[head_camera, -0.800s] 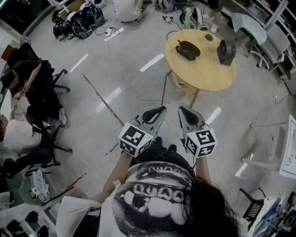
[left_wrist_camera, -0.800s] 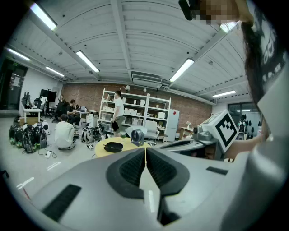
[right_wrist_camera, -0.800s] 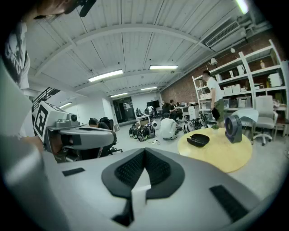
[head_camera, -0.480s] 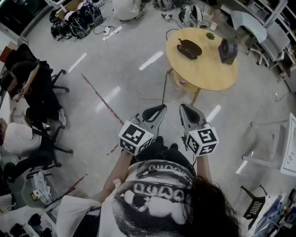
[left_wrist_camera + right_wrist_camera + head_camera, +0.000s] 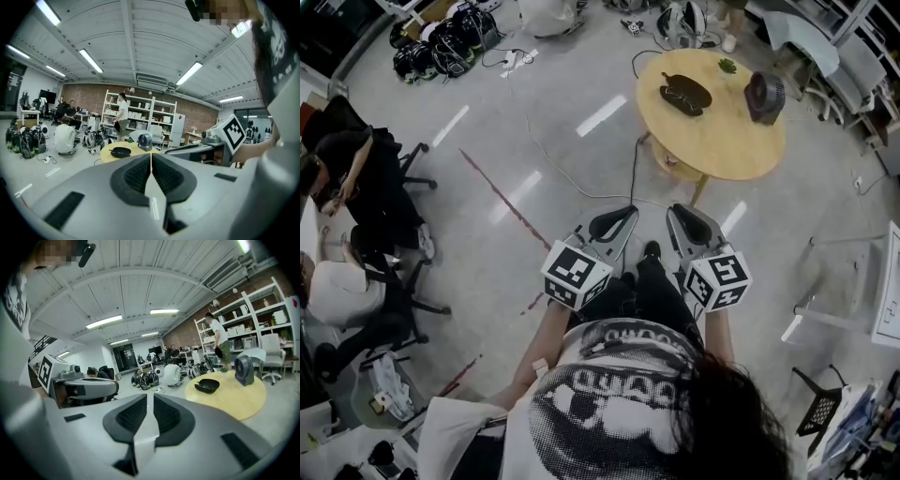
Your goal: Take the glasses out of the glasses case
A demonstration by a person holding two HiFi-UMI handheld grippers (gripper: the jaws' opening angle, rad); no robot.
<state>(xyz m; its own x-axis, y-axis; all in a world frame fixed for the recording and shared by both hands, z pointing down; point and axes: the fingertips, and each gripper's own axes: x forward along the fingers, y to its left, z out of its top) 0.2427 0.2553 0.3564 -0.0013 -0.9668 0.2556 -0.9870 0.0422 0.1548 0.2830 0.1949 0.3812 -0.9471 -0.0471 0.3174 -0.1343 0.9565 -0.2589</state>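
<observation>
The dark glasses case [image 5: 686,96] lies shut on the round wooden table [image 5: 722,150], far ahead of both grippers; it also shows in the left gripper view [image 5: 120,152] and the right gripper view [image 5: 206,386]. Whether glasses are inside I cannot see. My left gripper [image 5: 619,223] is held close to my body, jaws shut with nothing between them [image 5: 151,157]. My right gripper [image 5: 686,221] hangs beside it, its pads a narrow slit apart and holding nothing [image 5: 150,401]. Both point toward the table.
A small black fan [image 5: 764,97] and a little green thing [image 5: 727,66] stand on the table. A cable [image 5: 581,192] runs over the floor to the table's foot. People sit on chairs at the left [image 5: 356,178]. Bags lie at the far left [image 5: 441,47]; a white chair [image 5: 825,328] stands right.
The person has stepped a little closer to the table, one foot now showing between the grippers. Both grippers keep their pose in front of the body.
</observation>
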